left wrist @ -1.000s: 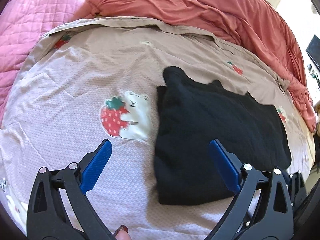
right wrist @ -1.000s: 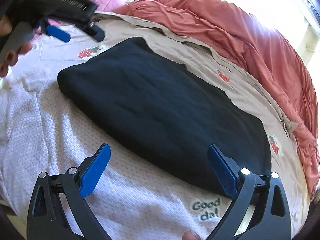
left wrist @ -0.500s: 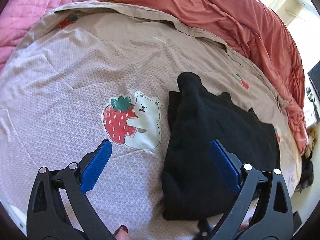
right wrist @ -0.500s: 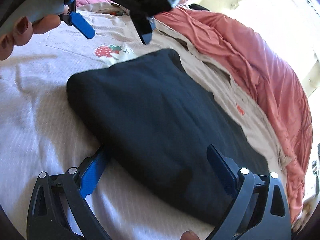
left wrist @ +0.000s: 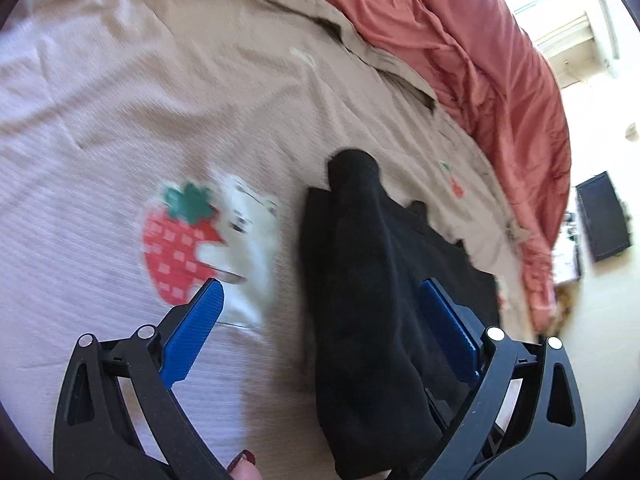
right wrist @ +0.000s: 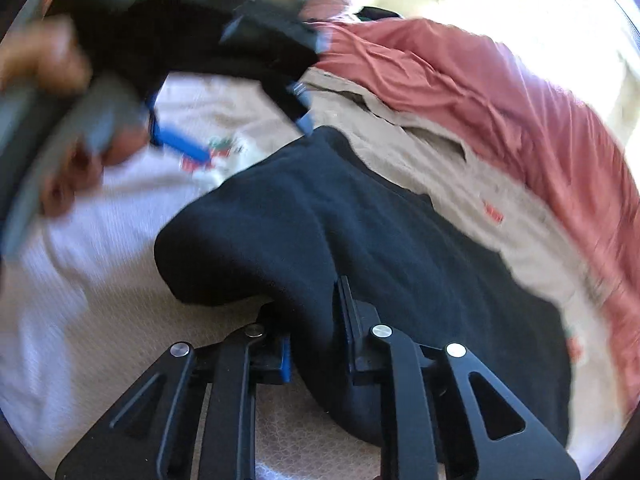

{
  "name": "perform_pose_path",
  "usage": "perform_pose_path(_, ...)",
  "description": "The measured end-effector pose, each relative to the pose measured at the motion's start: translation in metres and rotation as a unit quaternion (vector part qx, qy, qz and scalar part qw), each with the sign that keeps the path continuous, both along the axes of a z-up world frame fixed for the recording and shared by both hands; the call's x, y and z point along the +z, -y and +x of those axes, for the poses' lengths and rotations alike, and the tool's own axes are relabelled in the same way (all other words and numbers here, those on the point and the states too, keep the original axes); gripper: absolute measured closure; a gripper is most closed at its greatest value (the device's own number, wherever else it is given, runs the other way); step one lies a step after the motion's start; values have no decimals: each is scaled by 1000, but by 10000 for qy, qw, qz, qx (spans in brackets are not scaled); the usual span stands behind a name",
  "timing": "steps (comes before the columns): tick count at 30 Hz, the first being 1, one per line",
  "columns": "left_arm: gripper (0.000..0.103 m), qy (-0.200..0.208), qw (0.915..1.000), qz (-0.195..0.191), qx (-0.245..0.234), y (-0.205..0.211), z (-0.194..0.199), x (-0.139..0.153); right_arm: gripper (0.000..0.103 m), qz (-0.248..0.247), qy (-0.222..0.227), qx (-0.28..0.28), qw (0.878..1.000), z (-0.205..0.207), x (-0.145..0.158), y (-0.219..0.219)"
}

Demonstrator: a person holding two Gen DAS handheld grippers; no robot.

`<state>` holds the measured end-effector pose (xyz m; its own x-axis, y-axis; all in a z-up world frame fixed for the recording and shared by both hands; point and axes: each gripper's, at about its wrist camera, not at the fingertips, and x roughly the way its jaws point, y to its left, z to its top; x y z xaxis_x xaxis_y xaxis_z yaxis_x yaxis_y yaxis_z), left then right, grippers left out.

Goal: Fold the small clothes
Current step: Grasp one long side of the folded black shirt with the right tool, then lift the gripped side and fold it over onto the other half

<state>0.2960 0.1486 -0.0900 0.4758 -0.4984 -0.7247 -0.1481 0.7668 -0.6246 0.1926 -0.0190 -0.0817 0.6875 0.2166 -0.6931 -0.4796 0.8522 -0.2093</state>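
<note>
A folded black garment (left wrist: 360, 240) lies on the pale bedspread (left wrist: 120, 120). In the right wrist view my right gripper (right wrist: 312, 300) is closing its jaws on the near edge of the black garment (right wrist: 400, 248), and a fold of cloth is pinched between the pads. My left gripper (left wrist: 320, 286) is open above the garment's left edge, one blue finger over the bedspread and the other over the black cloth. The right wrist view shows the left gripper (right wrist: 244, 136) blurred at the upper left, held by a hand (right wrist: 60, 184).
A strawberry-and-bear print (left wrist: 188, 240) lies on the bedspread just left of the garment. A rumpled red-orange blanket (left wrist: 460, 40) runs along the far and right side of the bed. A dark screen (left wrist: 604, 216) hangs on the wall beyond the bed's right edge.
My right gripper has closed from wide open onto the garment's near edge, bunching it up. The left gripper has come closer and lower over the garment's left edge and has rolled.
</note>
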Motion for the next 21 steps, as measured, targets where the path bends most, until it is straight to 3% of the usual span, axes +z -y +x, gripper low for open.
perform_pose_path(4,11,-27,9993,-354,-147,10,3,-7,87,758,-179,-126,9969,5,17,20)
perform_pose_path(9,13,-78,9974,-626,-345,26,8,-18,88,810,-168,-80,9965,1,21,23)
perform_pose_path(12,36,-95,9970,-590,-494,38,9,-21,88,734,-199,-51,9971,-2,17,19)
perform_pose_path(16,58,-68,9972,-318,-678,54,8,-23,88,663,-202,-46,9976,-4,13,16)
perform_pose_path(21,72,92,9974,-167,-694,59,6,-13,88,706,-192,-73,9973,-2,13,19)
